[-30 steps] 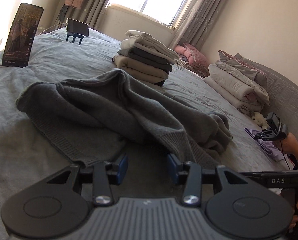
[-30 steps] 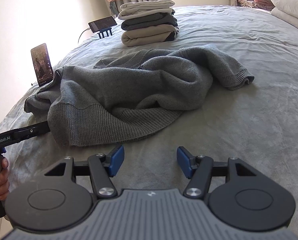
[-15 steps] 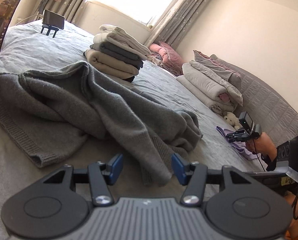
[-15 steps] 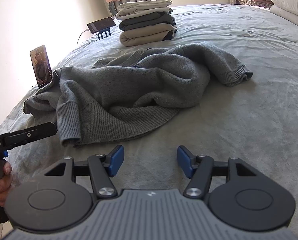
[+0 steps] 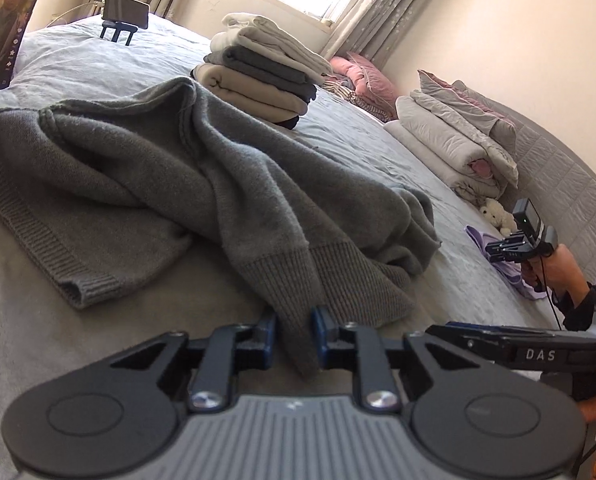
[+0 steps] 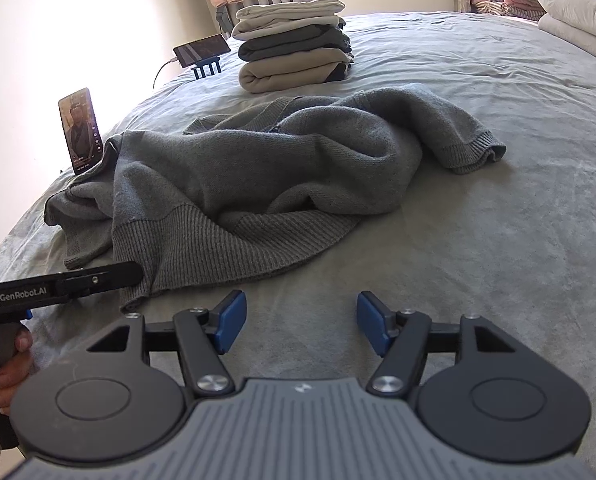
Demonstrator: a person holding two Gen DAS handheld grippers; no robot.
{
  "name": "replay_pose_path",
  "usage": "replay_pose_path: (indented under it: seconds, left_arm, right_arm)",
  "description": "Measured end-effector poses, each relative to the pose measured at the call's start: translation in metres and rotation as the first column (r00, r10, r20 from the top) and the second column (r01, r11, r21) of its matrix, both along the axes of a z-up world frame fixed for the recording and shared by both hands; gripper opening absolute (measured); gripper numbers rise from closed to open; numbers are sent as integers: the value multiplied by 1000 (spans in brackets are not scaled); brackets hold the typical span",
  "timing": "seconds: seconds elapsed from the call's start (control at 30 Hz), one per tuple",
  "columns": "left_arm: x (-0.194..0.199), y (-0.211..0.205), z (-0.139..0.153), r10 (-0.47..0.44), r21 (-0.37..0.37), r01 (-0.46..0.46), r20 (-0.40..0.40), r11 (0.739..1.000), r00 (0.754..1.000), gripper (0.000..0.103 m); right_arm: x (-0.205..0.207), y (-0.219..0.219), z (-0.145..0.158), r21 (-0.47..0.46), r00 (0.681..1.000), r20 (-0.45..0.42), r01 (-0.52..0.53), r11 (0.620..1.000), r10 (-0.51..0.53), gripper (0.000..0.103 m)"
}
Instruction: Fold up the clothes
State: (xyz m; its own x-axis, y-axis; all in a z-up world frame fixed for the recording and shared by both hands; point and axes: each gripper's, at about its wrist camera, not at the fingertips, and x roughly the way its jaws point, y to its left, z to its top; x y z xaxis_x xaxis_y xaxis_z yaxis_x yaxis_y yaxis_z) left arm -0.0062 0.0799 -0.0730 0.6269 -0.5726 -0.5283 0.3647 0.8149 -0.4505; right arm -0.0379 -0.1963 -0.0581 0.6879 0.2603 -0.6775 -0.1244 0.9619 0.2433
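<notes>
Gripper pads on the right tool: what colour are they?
Blue pads on black fingers, clearest in the right wrist view.

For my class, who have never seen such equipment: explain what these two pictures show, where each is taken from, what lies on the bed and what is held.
There is no robot. A person holds a handheld two-finger gripper in each hand, each with a camera looking along its fingers. In the left view, the left gripper has shut on the ribbed hem of a crumpled grey sweater. In the right view, the right gripper is open above the bed. Beyond the sweater stands a stack of folded clothes, with two phones propped nearby.
</notes>
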Motion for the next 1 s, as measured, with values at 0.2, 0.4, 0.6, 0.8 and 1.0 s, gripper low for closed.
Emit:
replay_pose_path:
  seconds: [0.2,0.4,0.6,0.8,1.0]
  left_arm:
    - [-29,10,25,5,-43,-2,84,999,996,6]
    - [-57,25,59,16,-176,7,131,984,991,6]
    - [-81,26,90,29,-244,17,183,970,983,6]
    - [-90,20,109,39,-256,18,216,967,976,6]
    - [-103,20,121,42,-265,25,243,964,969,5]
  right_arm:
    - [-7,-11,3,3,1000,2,19,1000,-19,65]
    - [-17,-22,5,20,999,4,47,999,-47,65]
    - [-29,-18,9,31,999,28,34,999,-35,65]
    - [-37,-3,13,10,996,85,8,1000,-9,65]
    - [-42,16,19,-37,986,166,-14,999,20,64]
